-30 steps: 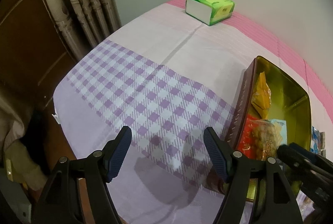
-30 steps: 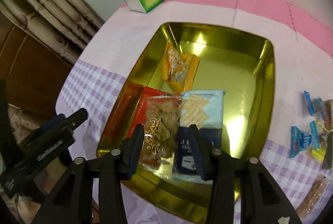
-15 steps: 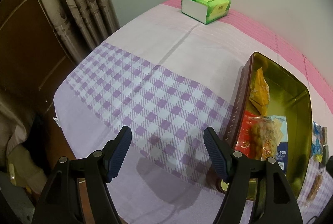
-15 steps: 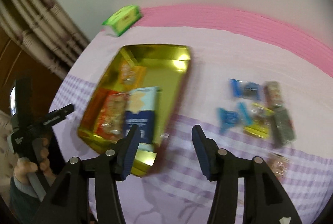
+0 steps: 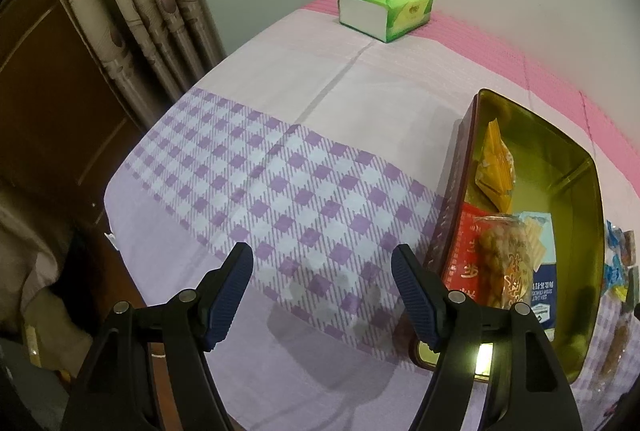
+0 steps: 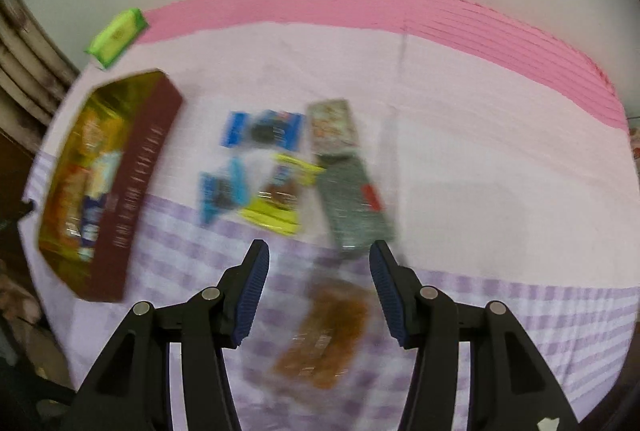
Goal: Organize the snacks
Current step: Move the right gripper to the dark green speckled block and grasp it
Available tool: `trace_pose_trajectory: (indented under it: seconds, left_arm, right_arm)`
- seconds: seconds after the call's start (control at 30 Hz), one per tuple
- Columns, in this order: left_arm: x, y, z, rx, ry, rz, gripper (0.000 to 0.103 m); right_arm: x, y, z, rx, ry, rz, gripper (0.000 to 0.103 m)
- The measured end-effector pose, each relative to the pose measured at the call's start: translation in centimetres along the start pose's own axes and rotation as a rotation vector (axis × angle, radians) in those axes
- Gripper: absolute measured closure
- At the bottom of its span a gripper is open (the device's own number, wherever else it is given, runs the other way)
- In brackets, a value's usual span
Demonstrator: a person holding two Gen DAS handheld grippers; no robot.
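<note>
Between two picks: one packet delivered, next one to fetch. Right hand-held gripper (image 6: 318,283) partly open and empty, jaws just opened wider, hanging above the brown packet (image 6: 324,331), which lies on the checked cloth toward the near edge of the bench (image 6: 500,151). Packet seen in the gap between the jaws but lower down, apparently not touched; picture blurred, so not sure. More loose snacks further from the near edge: blue packets (image 6: 262,129), a yellow packet (image 6: 276,199), a dark green packet (image 6: 356,203). Gold tin (image 6: 136,199) toward the left edge, already with several packets inside. Left hand-held gripper (image 5: 322,291) about half open, holding nothing, above bare cloth just beside the tin's left wall. Green tissue box (image 5: 386,11) at the far left corner.

Next move, probably: lower over the brown packet, line the jaws across its narrow side, close, carry to the tin. Thin foil, so a low and flat approach needed.

Compared with one second ago: right hand-held gripper no longer over the tin with narrow jaws, now away to the right over the loose snacks. Left one nearly unchanged.
</note>
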State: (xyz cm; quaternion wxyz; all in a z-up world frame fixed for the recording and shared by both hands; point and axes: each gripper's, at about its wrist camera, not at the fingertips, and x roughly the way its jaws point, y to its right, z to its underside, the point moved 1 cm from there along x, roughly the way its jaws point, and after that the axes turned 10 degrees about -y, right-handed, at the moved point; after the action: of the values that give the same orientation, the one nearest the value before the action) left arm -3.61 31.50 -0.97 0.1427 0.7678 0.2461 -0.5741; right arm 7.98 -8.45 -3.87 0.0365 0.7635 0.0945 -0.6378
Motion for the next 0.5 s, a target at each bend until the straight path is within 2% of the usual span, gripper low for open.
trace_pose_trajectory:
  seconds: [0.2, 0.3, 0.5]
  left_arm:
    - [-0.4, 1.0, 0.3, 0.030, 0.014, -0.019, 0.031]
    - [-0.9, 1.8, 0.6, 0.051, 0.023, -0.001, 0.031]
    - [-2.7, 4.7, 1.8, 0.161, 0.057, 0.017, 0.031]
  right_arm:
    - [1.8, 1.0, -1.0, -0.043, 0.000, 0.018, 0.053]
    - [2.8, 1.2, -1.6, -0.056, -0.013, 0.012, 0.053]
    - [3.9, 1.7, -2.6, -0.078, 0.006, -0.008, 0.052]
